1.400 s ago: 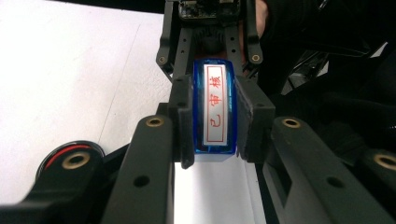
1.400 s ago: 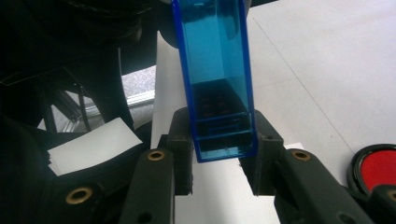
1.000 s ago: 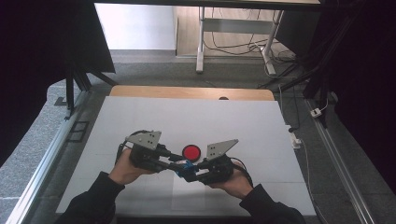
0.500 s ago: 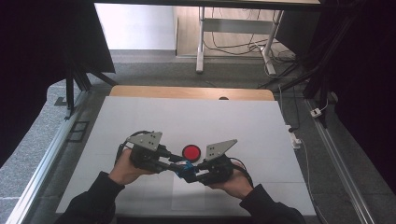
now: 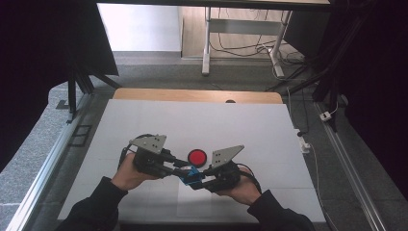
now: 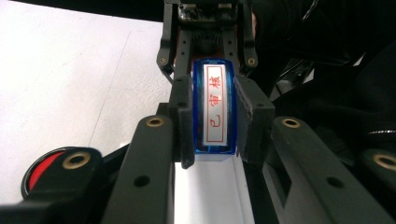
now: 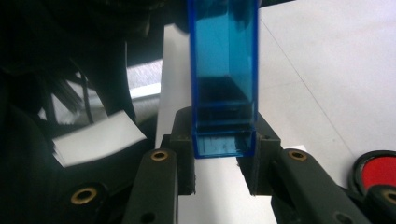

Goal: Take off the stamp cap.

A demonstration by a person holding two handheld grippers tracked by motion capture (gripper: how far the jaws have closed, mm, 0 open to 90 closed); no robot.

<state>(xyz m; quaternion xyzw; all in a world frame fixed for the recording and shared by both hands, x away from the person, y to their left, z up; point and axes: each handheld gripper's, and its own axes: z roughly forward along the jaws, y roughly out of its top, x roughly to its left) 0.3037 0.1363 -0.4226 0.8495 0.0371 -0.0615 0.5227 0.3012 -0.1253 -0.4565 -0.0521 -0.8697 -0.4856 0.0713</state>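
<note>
Blue stamp [image 5: 192,174] beside red pad [image 5: 197,157]

The blue stamp [image 5: 191,174] is mostly buried between the two grippers from above. In the right gripper view its top runs off the frame, and the red ink pad [image 7: 380,173] is cut by the edge. A jaw covers part of the pad in the left gripper view.

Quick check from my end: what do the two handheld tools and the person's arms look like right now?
Both are black tools of hinged links with brass-coloured rivets. The left tool and right tool each carry a grey three-cornered plate dotted with small holes, and a black cable loops from the back of each. The jaws end in blocky dark pads. The person wears black long sleeves; the hands are bare.
</note>
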